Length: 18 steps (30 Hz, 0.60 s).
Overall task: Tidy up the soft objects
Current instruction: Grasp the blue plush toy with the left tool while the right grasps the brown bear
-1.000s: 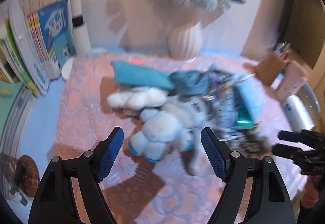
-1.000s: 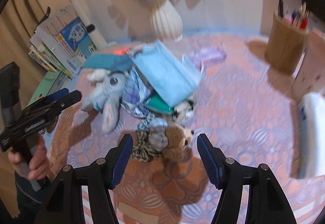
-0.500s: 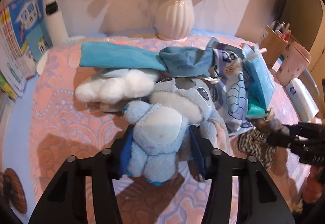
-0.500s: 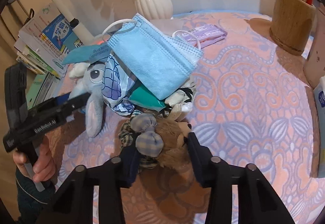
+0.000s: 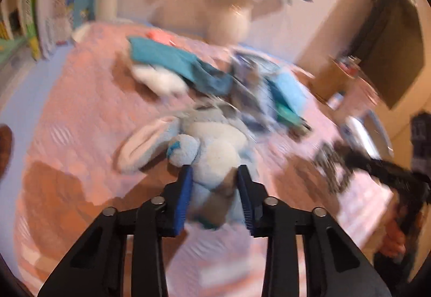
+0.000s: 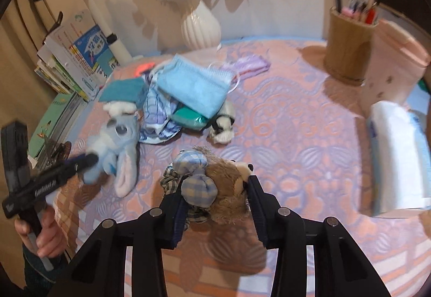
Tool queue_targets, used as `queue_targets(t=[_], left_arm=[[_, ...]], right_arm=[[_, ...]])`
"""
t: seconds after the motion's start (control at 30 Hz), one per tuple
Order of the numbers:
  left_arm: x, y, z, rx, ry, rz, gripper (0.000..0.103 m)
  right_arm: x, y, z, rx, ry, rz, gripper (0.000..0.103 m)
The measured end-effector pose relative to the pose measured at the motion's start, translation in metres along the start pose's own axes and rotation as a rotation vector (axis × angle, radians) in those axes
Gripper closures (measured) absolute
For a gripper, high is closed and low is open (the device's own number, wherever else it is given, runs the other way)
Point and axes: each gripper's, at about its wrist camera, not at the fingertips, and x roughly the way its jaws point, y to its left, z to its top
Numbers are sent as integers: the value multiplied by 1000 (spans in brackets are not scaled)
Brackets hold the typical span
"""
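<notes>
left wrist view, blurred: the left gripper (image 5: 215, 189) is clenched on the lower body of a pale blue plush rabbit (image 5: 212, 151), its fingers (image 5: 184, 194) having just been closing onto the toy, which now bulges between the blue pads; the rabbit lies on the desk (image 5: 80, 108) on a pink patterned cloth, at the near edge of the pile, one long ear (image 5: 145, 146) flopped out to the side; right wrist view: the right gripper (image 6: 218, 202) is grasping a brown plush bear (image 6: 229, 189) with checked blue ears, which sits on the cloth just clear of the heap; behind it a blue face mask (image 6: 194, 86) lies on top of a teal cloth (image 6: 124, 89), a striped fabric pouch (image 6: 156, 119) and a small black-and-white toy (image 6: 223, 127); a white vase (image 6: 200, 27), a wooden pen holder (image 6: 347, 46) and leaning books (image 6: 80, 59) ring the desk; by the look of them both toys are light and yielding, so the plush squashes rather than resists; a hold across the stuffed trunk, as here, seems surer than one on an ear or limb, which would likely stretch and let the toy swing; the fur gives fair friction, and nothing about either is fragile; the mask and cloths are limp and flat, and would probably need pinching at an edge.
</notes>
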Motion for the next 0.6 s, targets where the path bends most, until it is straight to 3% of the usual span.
queue_targets(t=[0.1, 0.13, 0.17, 0.23, 0.3, 0.37, 0.4, 0.5, 0.6], left_arm=[[-4, -13, -14, 40, 7, 38, 75], [-5, -14, -16, 47, 1, 65, 62], [-6, -14, -15, 48, -4, 84, 56], [-12, -8, -10, 15, -48, 127, 28], [-21, -2, -5, -15, -95, 102, 14], [-21, 2, 4, -27, -90, 50, 13], [-17, 3, 9, -27, -79, 44, 13], [4, 1, 17, 3, -27, 63, 13], [32, -6, 19, 44, 33, 123, 13]], right_arm=[[-1, -2, -3, -22, 16, -12, 62], [2, -3, -5, -24, 25, -32, 62], [7, -4, -7, -25, 33, -52, 62], [17, -8, -11, -16, 55, -79, 59], [23, -16, -16, 8, 74, -85, 53], [26, -24, -19, 36, 78, -68, 42], [25, -29, -20, 56, 76, -56, 41], [20, -43, -23, 106, 72, -16, 40], [15, -52, -27, 158, 57, 7, 28]])
